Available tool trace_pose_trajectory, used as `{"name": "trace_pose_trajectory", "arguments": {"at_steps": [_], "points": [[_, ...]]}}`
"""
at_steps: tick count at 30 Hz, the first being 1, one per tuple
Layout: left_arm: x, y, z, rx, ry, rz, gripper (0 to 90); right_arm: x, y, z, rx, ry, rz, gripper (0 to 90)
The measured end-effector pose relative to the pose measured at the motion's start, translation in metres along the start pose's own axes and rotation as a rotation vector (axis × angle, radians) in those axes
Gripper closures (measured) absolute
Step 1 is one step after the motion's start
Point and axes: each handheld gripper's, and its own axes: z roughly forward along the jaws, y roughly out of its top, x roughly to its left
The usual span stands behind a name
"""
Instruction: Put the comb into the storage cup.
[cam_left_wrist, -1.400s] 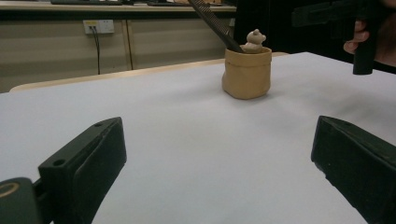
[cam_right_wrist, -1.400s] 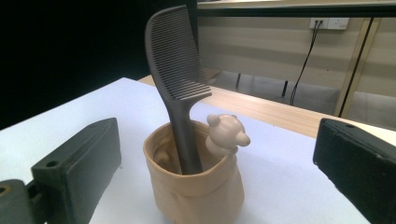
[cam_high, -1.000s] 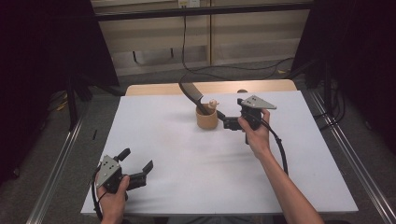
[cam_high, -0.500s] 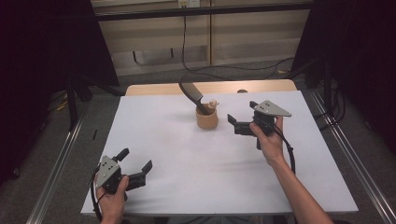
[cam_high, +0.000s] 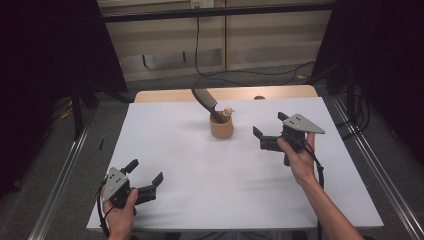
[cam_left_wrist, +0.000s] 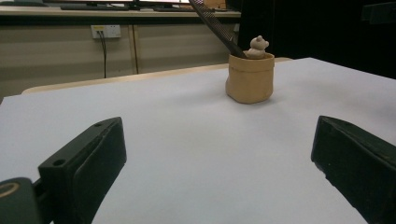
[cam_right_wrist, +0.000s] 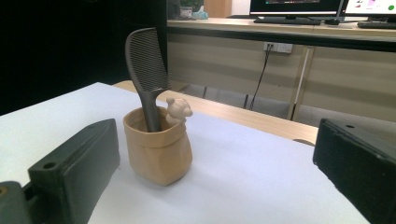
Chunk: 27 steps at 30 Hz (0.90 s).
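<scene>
Right tongs (cam_high: 264, 136) hang with jaws wide apart and nothing between them, just beside the tan pot (cam_high: 222, 127), pointing at it. Left tongs (cam_high: 145, 175) rest low at the near corner of the white worktop (cam_high: 200, 170), jaws likewise spread and empty, well apart from the pot.

Ahead of the right tongs, the pot stands upright, a soft-looking, rolled-rim holder. A dark slotted spatula (cam_right_wrist: 147, 70) leans in it, handle down, beside a small bear figure (cam_right_wrist: 179, 110) at the rim. By my judgement the placing looks done; little seems left.
</scene>
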Motion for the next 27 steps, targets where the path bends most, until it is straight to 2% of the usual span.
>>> {"name": "trace_pose_trajectory", "arguments": {"at_steps": [11, 21, 25, 27], "points": [[-0.002, 0.001, -0.002, -0.015, 0.003, -0.012, 3.4, 0.0, -0.006, -0.021, -0.02, -0.031, 0.02, 0.0], [-0.002, 0.0, -0.005, -0.003, 0.015, -0.001, 3.4, 0.001, -0.012, -0.038, -0.043, -0.044, 0.018, 0.0], [-0.003, 0.0, -0.005, -0.002, 0.031, -0.008, 3.5, 0.0, -0.017, -0.046, -0.048, -0.067, 0.018, 0.0], [-0.003, 0.0, -0.005, -0.002, 0.032, -0.011, 3.4, -0.001, -0.019, -0.05, -0.046, -0.063, 0.025, 0.0]]}}
